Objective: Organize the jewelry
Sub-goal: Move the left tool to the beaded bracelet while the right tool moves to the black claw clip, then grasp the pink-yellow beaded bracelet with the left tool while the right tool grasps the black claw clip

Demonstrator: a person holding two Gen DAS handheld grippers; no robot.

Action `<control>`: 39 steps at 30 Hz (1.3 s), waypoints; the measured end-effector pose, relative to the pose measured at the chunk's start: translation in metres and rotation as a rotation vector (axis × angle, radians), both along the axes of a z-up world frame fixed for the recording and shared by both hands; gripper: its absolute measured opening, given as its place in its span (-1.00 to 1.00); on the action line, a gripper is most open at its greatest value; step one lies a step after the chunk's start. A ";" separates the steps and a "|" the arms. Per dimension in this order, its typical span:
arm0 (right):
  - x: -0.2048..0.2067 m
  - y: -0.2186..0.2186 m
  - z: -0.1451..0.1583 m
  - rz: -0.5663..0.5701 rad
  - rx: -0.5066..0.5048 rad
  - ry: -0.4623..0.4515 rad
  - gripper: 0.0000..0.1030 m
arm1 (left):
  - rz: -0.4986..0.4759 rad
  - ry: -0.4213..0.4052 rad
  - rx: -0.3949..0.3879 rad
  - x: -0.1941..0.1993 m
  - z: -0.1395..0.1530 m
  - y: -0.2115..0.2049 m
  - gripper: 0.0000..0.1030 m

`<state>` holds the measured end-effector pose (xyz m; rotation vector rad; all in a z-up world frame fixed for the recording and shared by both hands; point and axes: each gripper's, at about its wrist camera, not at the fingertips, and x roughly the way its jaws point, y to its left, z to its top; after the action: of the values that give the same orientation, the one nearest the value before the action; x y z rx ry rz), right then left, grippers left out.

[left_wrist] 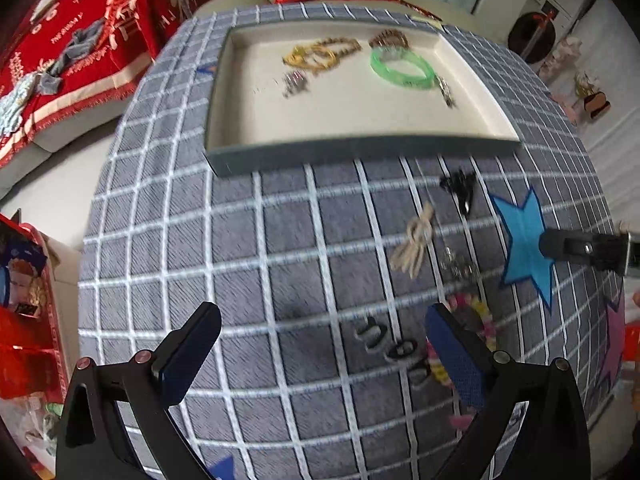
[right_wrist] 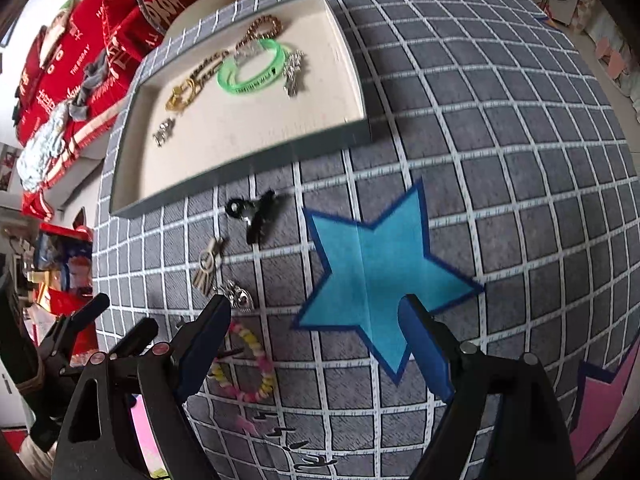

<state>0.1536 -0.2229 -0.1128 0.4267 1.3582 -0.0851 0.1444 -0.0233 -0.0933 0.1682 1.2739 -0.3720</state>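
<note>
A shallow tray [left_wrist: 360,148] [right_wrist: 248,160] with a cream floor sits on the grid cloth. It holds a green bangle [left_wrist: 401,69] [right_wrist: 252,70], gold chains [left_wrist: 316,54] [right_wrist: 184,94], a brown bead bracelet [left_wrist: 389,38] [right_wrist: 264,24] and small silver pieces [left_wrist: 294,80] [right_wrist: 294,70]. On the cloth lie a black hair clip [left_wrist: 460,186] [right_wrist: 256,212], a beige bow piece [left_wrist: 416,242] [right_wrist: 208,262], a silver piece [left_wrist: 456,262] [right_wrist: 240,298], a pastel bead bracelet [left_wrist: 480,320] [right_wrist: 250,360] and dark rings [left_wrist: 396,346]. My left gripper [left_wrist: 324,344] is open and empty above the cloth. My right gripper [right_wrist: 316,340] is open and empty over the blue star.
A blue star patch [left_wrist: 524,248] [right_wrist: 380,272] and a pink patch [right_wrist: 600,408] are on the cloth. A red blanket [left_wrist: 80,52] covers a sofa to the left. Red boxes [left_wrist: 24,320] stand at the left edge. The right gripper shows in the left wrist view [left_wrist: 584,248].
</note>
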 end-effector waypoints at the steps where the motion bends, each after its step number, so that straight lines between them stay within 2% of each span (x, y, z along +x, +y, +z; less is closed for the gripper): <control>1: -0.001 0.001 -0.001 0.001 0.002 0.006 0.70 | -0.006 0.013 -0.005 -0.002 -0.002 -0.001 1.00; 14: -0.003 0.008 -0.018 0.008 0.022 0.060 0.70 | 0.017 0.098 -0.014 -0.023 -0.027 -0.013 1.00; 25: 0.019 0.011 -0.025 0.014 0.045 0.061 0.70 | -0.010 0.080 0.021 -0.033 -0.038 -0.036 1.00; 34: 0.048 0.016 -0.030 0.006 0.089 0.047 0.70 | -0.003 0.076 0.015 -0.032 -0.039 -0.042 1.00; 39: 0.063 0.020 -0.033 0.008 0.062 0.044 0.70 | -0.010 0.074 0.022 -0.028 -0.038 -0.044 1.00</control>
<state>0.2169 -0.2027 -0.1462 0.4737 1.4084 -0.0455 0.1162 -0.0673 -0.1313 0.1809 1.3507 -0.3761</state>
